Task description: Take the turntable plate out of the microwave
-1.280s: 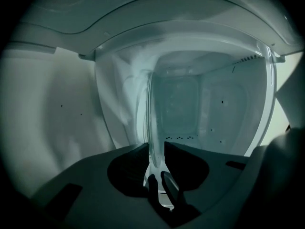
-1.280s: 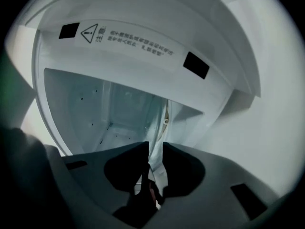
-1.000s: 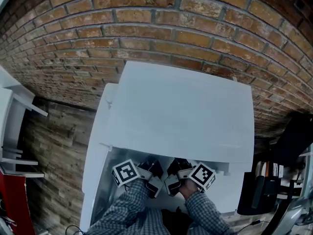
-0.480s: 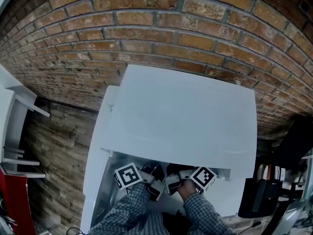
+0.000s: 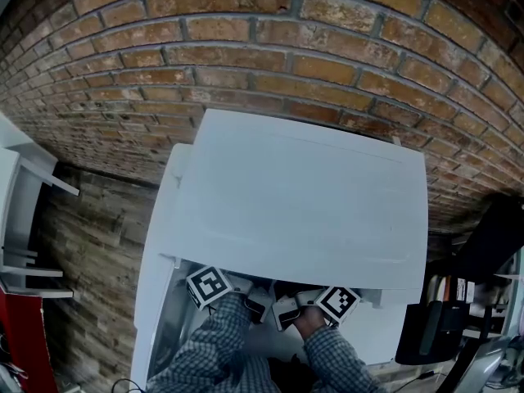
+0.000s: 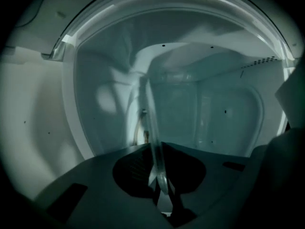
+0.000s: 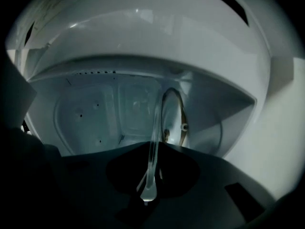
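Observation:
The glass turntable plate (image 6: 153,147) shows edge-on in both gripper views, as a thin clear rim (image 7: 153,142) running between each pair of dark jaws. My left gripper (image 6: 159,187) has just been closing and its pads sit against the rim. The jaws of my right gripper (image 7: 150,178) have also just closed on it. In the head view both grippers, left (image 5: 260,301) and right (image 5: 282,308), reach side by side into the front opening of the white microwave (image 5: 303,203); the plate is hidden there. The roller ring (image 7: 174,116) lies on the cavity floor behind.
The microwave's open door (image 5: 160,252) stands at the left of the opening. A brick wall (image 5: 262,39) rises behind. A white shelf unit (image 5: 24,203) is at the far left, dark equipment (image 5: 442,326) at the right. Cavity walls close round both grippers.
Both grippers have pushed a little deeper under the microwave's top edge, the left one more, and their marker cubes sit closer to the opening.

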Demonstrator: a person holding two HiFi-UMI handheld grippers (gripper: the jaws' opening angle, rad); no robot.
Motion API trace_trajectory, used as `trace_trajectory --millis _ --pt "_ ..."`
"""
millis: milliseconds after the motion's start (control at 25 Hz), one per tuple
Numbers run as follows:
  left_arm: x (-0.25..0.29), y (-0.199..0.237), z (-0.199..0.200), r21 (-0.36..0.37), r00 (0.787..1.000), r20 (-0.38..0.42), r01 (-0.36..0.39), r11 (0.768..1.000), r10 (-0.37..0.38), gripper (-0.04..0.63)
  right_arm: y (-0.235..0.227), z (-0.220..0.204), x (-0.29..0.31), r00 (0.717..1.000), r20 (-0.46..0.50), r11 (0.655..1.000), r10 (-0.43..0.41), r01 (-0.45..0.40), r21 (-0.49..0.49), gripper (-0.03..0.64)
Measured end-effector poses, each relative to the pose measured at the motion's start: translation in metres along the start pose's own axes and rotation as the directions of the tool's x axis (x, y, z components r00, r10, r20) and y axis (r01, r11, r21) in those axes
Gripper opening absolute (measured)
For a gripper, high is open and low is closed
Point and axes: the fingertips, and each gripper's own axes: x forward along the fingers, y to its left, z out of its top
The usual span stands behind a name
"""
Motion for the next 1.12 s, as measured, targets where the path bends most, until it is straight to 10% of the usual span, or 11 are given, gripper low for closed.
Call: trace_trajectory --millis 600,1120 --pt "0.000 -0.025 -0.001 -0.053 0.987 0.024 0.160 0.986 -0.159 0.037 0.048 -0.002 0.009 0.963 0.030 0.962 0.269 -0.270 0.048 0.049" --pt "-0.034 -0.046 -0.029 -0.032 0.978 -0.004 0.207 0.978 -0.207 0.037 0.054 -0.019 -0.036 0.953 0.023 0.954 0.301 -0.301 0.014 0.051"
